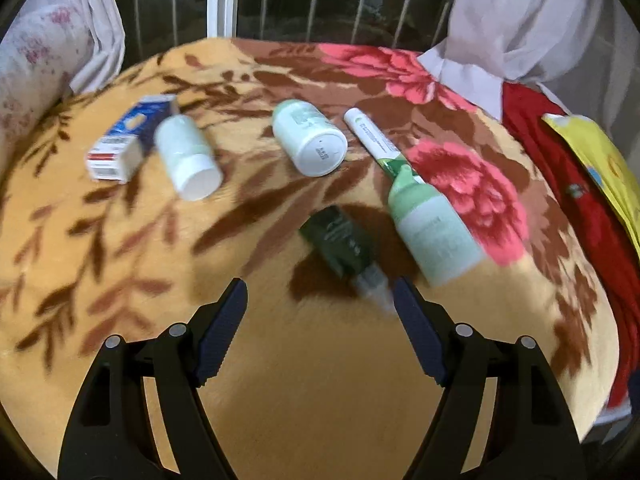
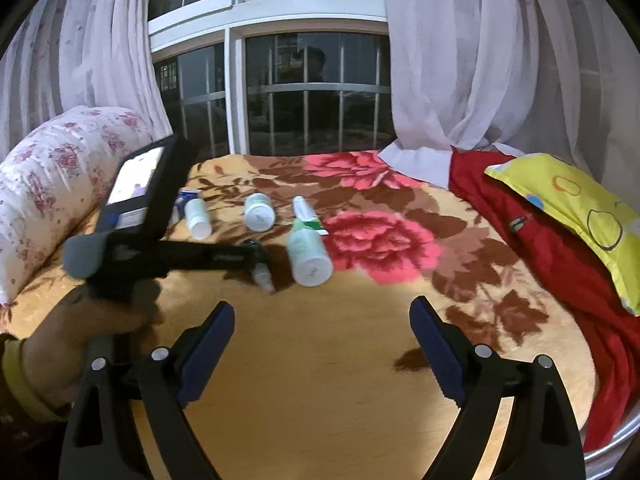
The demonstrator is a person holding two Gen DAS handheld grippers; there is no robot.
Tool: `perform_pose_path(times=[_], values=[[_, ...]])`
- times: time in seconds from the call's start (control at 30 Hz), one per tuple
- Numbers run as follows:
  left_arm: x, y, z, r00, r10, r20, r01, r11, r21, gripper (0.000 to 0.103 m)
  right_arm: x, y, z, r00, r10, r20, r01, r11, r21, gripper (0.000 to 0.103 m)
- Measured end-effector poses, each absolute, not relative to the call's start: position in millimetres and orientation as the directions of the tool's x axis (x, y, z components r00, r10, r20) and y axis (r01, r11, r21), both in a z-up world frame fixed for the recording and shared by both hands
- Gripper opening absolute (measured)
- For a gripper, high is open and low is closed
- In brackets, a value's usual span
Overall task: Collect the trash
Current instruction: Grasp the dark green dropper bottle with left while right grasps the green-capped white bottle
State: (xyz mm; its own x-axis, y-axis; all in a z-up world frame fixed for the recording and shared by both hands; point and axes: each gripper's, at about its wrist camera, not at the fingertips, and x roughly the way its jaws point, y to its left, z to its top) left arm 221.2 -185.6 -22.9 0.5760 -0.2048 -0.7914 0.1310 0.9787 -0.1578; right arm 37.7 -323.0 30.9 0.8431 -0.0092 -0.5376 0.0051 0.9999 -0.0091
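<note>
Several pieces of trash lie on a floral blanket (image 1: 120, 240). They are a blue and white box (image 1: 124, 140), a white bottle (image 1: 188, 156), a white jar (image 1: 310, 140), a white and green tube (image 1: 378, 144), a pale green bottle (image 1: 432, 228) and a small dark green bottle (image 1: 344, 244). My left gripper (image 1: 320, 288) is open just short of the dark bottle, whose clear cap lies by the right fingertip. My right gripper (image 2: 322, 308) is open over bare blanket, nearer than the pale green bottle (image 2: 310, 252). In the right wrist view a hand (image 2: 80, 332) holds the left gripper (image 2: 256, 254) over the dark bottle (image 2: 262, 276).
A yellow pillow (image 2: 572, 208) rests on a red blanket (image 2: 560, 272) at the right edge of the bed. A floral bolster (image 2: 52, 184) lies on the left. White curtains (image 2: 480, 60) and a barred window (image 2: 312, 92) stand behind the bed.
</note>
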Motion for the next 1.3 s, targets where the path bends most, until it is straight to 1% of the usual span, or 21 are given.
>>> perform_pose_path(times=[0.1,0.27,0.3,0.33,0.4,0.47,0.63,0.73,0.8,0.93,1.03,1.13,1.17,1.2,1.23,1.3], values=[[238,-191,-32,0.558,-0.211,-0.803,0.106,0.977,-0.183,0.074,38,-333,26,0.839,-0.012,-0.545,0.01,1.0,-0.006,0.088],[262,-202,-45,0.547,-0.193,-0.814,0.08,0.981,-0.179,0.074,42,-343,21,0.831,-0.018,-0.556,0.026,1.0,0.007,0.087],[266,-200,-48,0.537,-0.193,-0.821,0.068,0.98,-0.185,0.066,44,-343,20,0.828,-0.022,-0.56,0.028,1.0,0.002,0.087],[269,-197,-50,0.534,-0.193,-0.823,0.057,0.98,-0.193,0.054,47,-344,20,0.825,-0.025,-0.565,0.028,1.0,-0.003,0.085],[269,-192,-49,0.542,-0.208,-0.814,0.063,0.976,-0.207,0.054,51,-344,20,0.819,-0.019,-0.573,0.019,1.0,-0.005,0.079],[260,-188,-43,0.558,-0.207,-0.804,0.087,0.978,-0.192,0.054,58,-344,21,0.814,-0.02,-0.581,0.019,1.0,-0.009,0.077],[232,-169,-27,0.591,-0.215,-0.778,0.135,0.977,-0.167,0.054,89,-341,24,0.799,0.024,-0.601,-0.013,1.0,0.022,0.077],[211,-153,-18,0.601,-0.221,-0.768,0.154,0.975,-0.159,0.054,124,-333,24,0.776,0.044,-0.629,-0.036,0.999,0.025,0.077],[198,-144,-15,0.606,-0.223,-0.763,0.166,0.974,-0.152,0.054,154,-323,19,0.744,0.047,-0.666,-0.052,0.999,0.013,0.077],[174,-127,-13,0.598,-0.238,-0.765,0.19,0.97,-0.154,0.054,210,-305,-2,0.662,0.008,-0.749,-0.058,0.997,-0.041,0.077],[161,-116,-11,0.599,-0.252,-0.76,0.194,0.967,-0.168,0.054,236,-298,-17,0.617,-0.045,-0.786,-0.043,0.995,-0.091,0.077],[150,-107,-8,0.609,-0.257,-0.751,0.197,0.965,-0.172,0.054,252,-295,-30,0.574,-0.067,-0.816,-0.026,0.995,-0.1,0.076],[148,-104,-7,0.608,-0.263,-0.749,0.199,0.964,-0.178,0.054,257,-295,-35,0.553,-0.07,-0.83,-0.022,0.995,-0.099,0.073],[145,-102,-6,0.61,-0.266,-0.747,0.2,0.963,-0.179,0.054,260,-294,-39,0.536,-0.071,-0.841,-0.019,0.995,-0.096,0.061],[144,-101,-6,0.61,-0.267,-0.746,0.2,0.963,-0.182,0.054,262,-294,-42,0.519,-0.067,-0.852,-0.018,0.996,-0.089,0.052],[140,-96,-6,0.608,-0.275,-0.745,0.197,0.961,-0.194,0.054,261,-293,-46,0.507,-0.056,-0.86,-0.01,0.997,-0.071,0.05]])
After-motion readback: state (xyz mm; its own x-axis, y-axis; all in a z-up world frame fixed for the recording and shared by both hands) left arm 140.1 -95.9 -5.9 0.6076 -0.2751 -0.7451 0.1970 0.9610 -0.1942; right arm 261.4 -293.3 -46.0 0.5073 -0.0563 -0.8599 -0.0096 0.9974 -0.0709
